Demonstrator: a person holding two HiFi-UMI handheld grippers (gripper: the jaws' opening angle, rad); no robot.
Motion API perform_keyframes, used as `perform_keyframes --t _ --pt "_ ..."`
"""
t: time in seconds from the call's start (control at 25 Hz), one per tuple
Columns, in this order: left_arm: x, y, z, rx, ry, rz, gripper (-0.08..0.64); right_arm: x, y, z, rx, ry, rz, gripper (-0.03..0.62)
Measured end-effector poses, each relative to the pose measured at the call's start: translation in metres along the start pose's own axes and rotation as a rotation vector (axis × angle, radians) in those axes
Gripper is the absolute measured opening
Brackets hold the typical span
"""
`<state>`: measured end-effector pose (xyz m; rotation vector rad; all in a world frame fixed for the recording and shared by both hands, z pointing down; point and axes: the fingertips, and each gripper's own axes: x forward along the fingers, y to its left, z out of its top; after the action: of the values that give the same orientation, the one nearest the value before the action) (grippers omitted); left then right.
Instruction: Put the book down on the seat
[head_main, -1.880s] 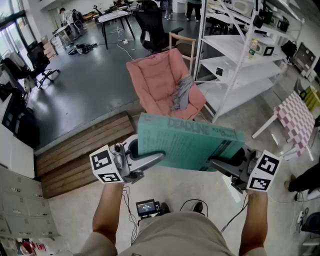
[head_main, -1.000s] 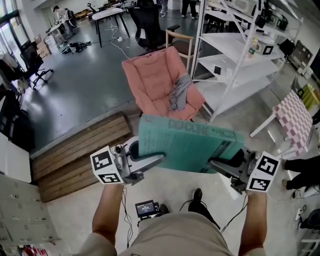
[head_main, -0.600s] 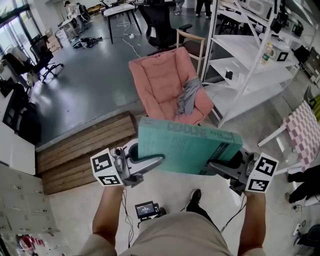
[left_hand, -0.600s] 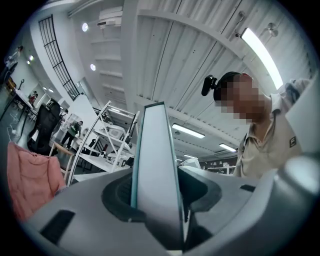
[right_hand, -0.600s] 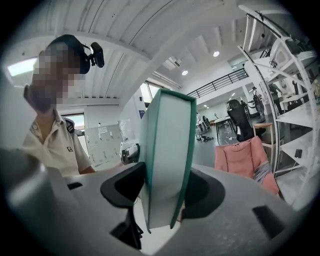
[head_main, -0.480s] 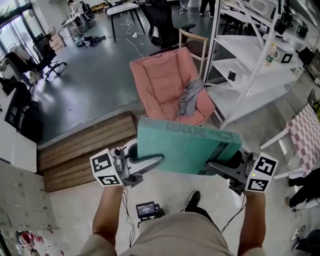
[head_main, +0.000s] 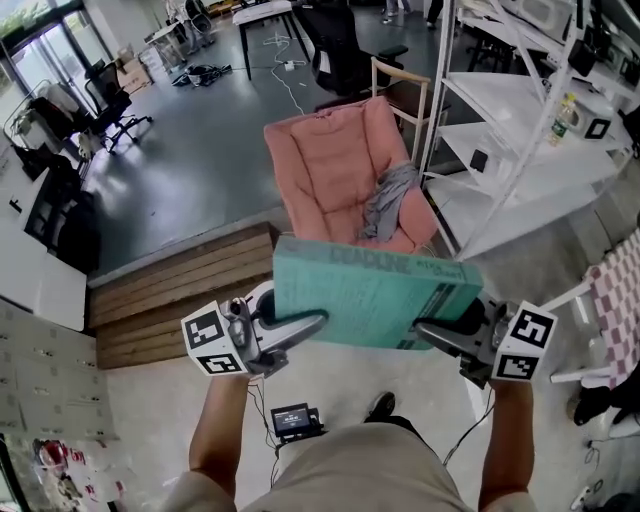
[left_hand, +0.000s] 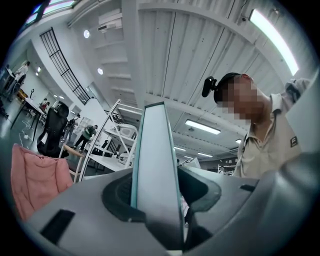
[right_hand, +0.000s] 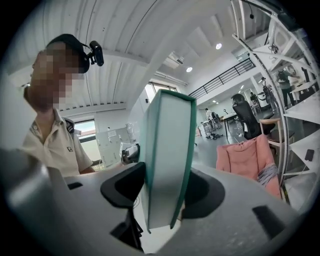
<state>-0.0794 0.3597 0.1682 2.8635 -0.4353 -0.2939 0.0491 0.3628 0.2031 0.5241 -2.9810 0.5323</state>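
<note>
Closer than a second ago, the pink chair (head_main: 335, 165) sits straight ahead beyond the teal book (head_main: 375, 300), which my left gripper (head_main: 306, 324) and right gripper (head_main: 432, 331) clamp by its ends, long axis crosswise.

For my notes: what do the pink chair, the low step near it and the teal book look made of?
Pink chair: soft padded fabric, matte, with quilted seams.
Low step: bare wooden planks, with the plank lines visible.
Teal book: probably a matte card cover; pale page edges show.
</note>
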Motion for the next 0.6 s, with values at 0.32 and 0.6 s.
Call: perform_keyframes --t 0.32,0.6 --pt "0.042 0.005 -0.007 0.001 0.014 0.039 0.187 -0.03 -0.032 0.004 0.009 -0.009 0.041 0.209" --pt "0.077 0.01 -0.014 -0.004 0.03 0.037 0.187 -0.055 -0.056 0.005 0.016 -0.03 0.044 0.209"
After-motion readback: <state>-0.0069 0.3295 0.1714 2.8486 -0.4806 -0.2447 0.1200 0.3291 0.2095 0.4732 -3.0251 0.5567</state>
